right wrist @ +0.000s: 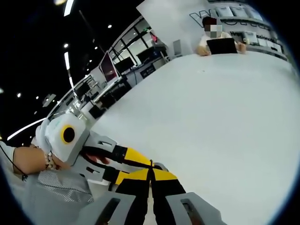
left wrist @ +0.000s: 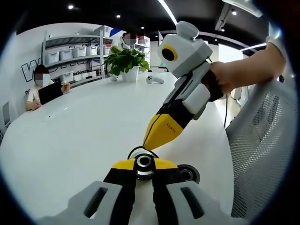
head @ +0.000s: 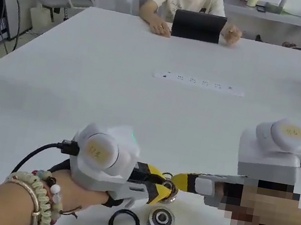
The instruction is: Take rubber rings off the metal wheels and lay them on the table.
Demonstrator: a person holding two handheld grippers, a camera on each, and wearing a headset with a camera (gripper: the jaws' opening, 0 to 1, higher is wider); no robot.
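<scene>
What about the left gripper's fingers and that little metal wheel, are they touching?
Touching. In the left gripper view, the left gripper has its yellow fingers clamped on both sides of the metal wheel.

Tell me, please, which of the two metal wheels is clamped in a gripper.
The wheel between the fingers of the left gripper; the other wheel lies free on the table, beside a loose black rubber ring.
</scene>
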